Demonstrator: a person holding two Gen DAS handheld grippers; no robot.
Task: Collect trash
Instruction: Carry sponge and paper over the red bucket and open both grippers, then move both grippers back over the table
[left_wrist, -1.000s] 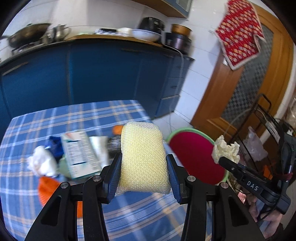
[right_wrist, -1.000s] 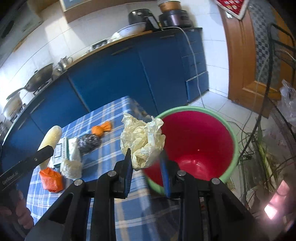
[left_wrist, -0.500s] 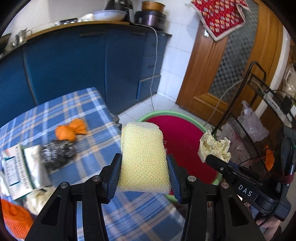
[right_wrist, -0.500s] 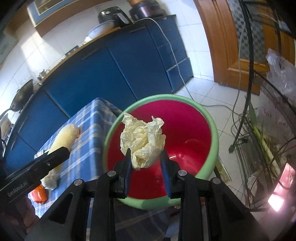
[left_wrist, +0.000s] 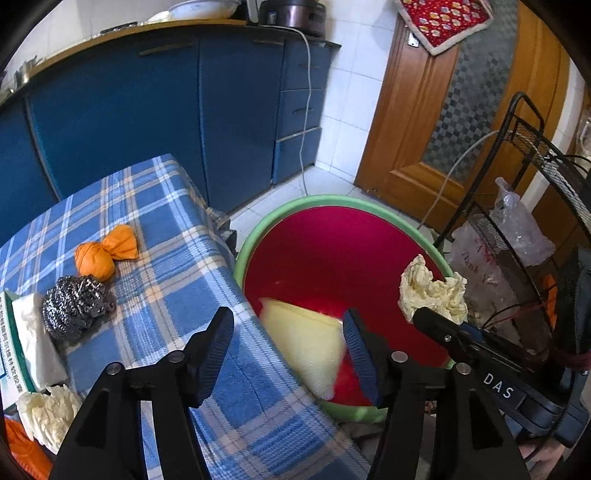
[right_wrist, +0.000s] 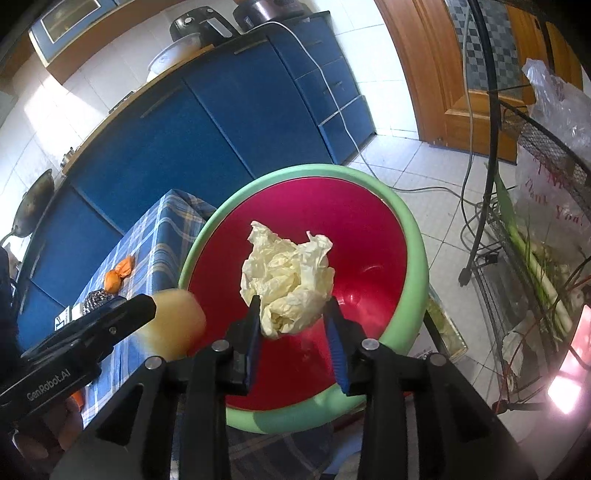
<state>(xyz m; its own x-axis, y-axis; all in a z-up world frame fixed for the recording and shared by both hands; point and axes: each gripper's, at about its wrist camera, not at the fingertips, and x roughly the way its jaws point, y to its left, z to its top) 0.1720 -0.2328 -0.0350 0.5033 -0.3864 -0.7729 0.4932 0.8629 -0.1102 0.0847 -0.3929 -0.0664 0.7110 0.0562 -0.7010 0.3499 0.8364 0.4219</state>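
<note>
One item just released: left gripper (left_wrist: 288, 341) now wide open, sponge (left_wrist: 306, 350) falling, probably into bin (left_wrist: 258, 236); right gripper (right_wrist: 293, 325) holds paper (right_wrist: 288, 277).

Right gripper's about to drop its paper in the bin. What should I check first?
1. Left gripper open: ok.
2. Sponge, blurred, inside the bin rim: ok.
3. Right gripper above the bin's red interior: ok.
4. Crumpled paper between the right gripper's fingers: ok.
5. Table cleared: not ok; steel wool and orange wrapper lie on it.
</note>
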